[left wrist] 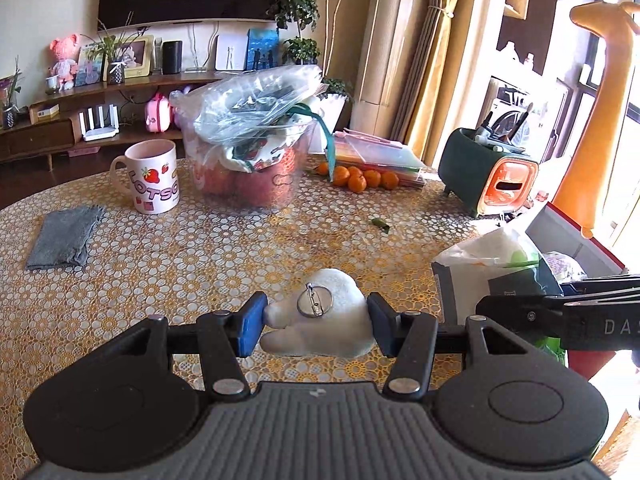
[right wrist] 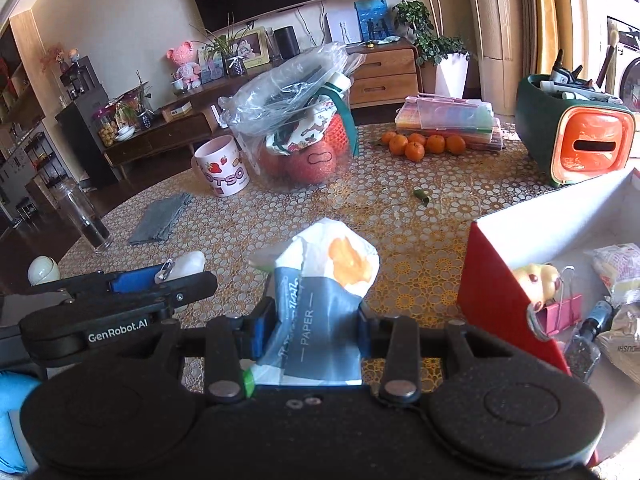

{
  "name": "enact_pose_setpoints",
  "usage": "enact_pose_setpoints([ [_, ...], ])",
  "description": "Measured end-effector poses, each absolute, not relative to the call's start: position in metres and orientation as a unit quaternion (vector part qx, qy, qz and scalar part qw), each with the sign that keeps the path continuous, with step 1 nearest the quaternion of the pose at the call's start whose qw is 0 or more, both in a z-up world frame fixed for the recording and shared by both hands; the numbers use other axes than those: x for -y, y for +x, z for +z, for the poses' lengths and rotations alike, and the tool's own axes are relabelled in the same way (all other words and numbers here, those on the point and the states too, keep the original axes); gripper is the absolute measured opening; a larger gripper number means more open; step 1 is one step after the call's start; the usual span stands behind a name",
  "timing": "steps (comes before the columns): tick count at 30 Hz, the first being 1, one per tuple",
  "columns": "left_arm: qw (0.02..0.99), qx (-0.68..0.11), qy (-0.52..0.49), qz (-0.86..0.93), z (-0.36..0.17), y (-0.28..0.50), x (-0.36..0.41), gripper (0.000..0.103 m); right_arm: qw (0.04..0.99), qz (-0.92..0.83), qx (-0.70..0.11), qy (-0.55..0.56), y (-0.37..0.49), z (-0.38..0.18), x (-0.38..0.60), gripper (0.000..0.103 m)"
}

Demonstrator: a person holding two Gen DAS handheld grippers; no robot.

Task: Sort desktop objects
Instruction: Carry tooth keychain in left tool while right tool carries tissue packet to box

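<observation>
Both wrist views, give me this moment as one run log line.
left tool: shut on white plush brooch | right tool: shut on tissue pack | red box: partly filled, right of table

Left gripper (left wrist: 316,320): tilted downward over the table, jaws partly closed, pads pressing both sides of a white plush brooch (left wrist: 320,312).
Right gripper (right wrist: 310,326): just beside the left, angled downward, jaws clamped on a tissue packet (right wrist: 320,304).
</observation>
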State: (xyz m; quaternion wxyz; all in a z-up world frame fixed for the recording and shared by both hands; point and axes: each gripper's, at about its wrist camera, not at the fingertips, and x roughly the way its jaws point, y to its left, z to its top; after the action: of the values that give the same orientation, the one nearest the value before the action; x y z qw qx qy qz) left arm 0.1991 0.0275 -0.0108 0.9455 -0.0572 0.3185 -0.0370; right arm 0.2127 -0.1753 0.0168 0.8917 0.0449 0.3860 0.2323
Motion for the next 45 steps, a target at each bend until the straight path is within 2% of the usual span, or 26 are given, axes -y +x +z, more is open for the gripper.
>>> enact_pose_setpoints([
  [20,0.950,-0.299,-0.014,-0.093,0.024,0.197,0.079,0.054,0.914,0.202,-0.341,0.080,0.190,0.046,0.276,0.039],
  [34,0.939,-0.306,0.028,-0.155,0.022,0.225,0.168,0.054,0.928,0.141,-0.333,0.091,0.204,0.041,0.352,0.039],
  [45,0.924,-0.326,0.069,-0.187,0.004,0.253,0.225,0.054,0.932,0.080,-0.343,0.083,0.245,0.025,0.406,0.040],
])
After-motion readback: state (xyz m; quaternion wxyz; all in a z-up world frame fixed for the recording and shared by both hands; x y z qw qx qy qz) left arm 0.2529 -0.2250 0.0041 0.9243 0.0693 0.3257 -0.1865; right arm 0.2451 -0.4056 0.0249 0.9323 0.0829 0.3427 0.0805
